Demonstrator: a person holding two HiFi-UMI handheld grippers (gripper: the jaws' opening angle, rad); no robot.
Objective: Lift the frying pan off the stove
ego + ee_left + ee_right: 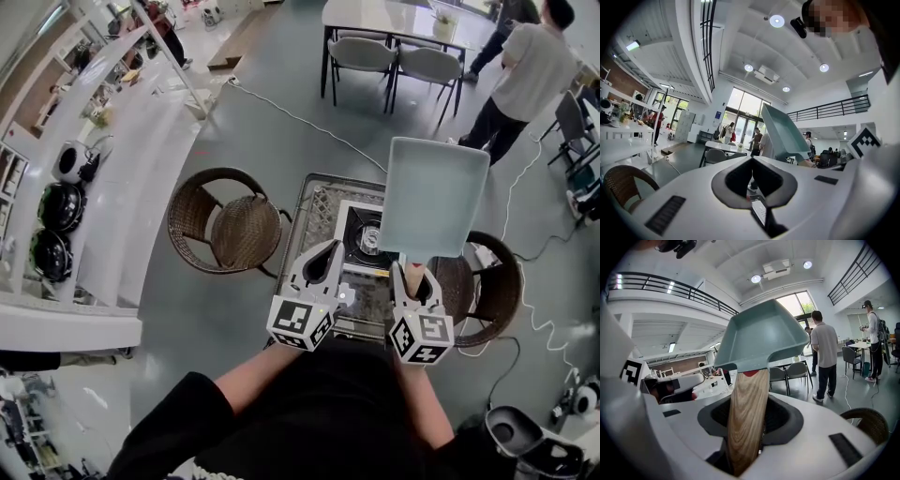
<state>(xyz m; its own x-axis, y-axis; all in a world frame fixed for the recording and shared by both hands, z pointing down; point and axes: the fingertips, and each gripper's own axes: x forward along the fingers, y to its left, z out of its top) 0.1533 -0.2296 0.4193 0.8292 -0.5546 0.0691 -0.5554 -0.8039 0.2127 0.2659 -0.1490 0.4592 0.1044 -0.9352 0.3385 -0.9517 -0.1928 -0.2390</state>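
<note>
The frying pan [433,197] is square and pale teal, with a wooden handle [413,274]. It hangs tilted in the air above the portable gas stove [364,234], clear of the burner. My right gripper [412,270] is shut on the handle. In the right gripper view the handle [747,418] runs out between the jaws to the pan [759,336]. My left gripper [325,255] hovers beside it over the stove's left front, shut with nothing in it. The left gripper view shows the pan [783,131] up to its right.
The stove sits on a small mesh-topped table [322,202]. Wicker chairs stand to the left [230,225] and right [487,286]. A person [525,80] stands by a dining table [384,19] at the back. A white counter [122,159] runs along the left. Cables lie on the floor.
</note>
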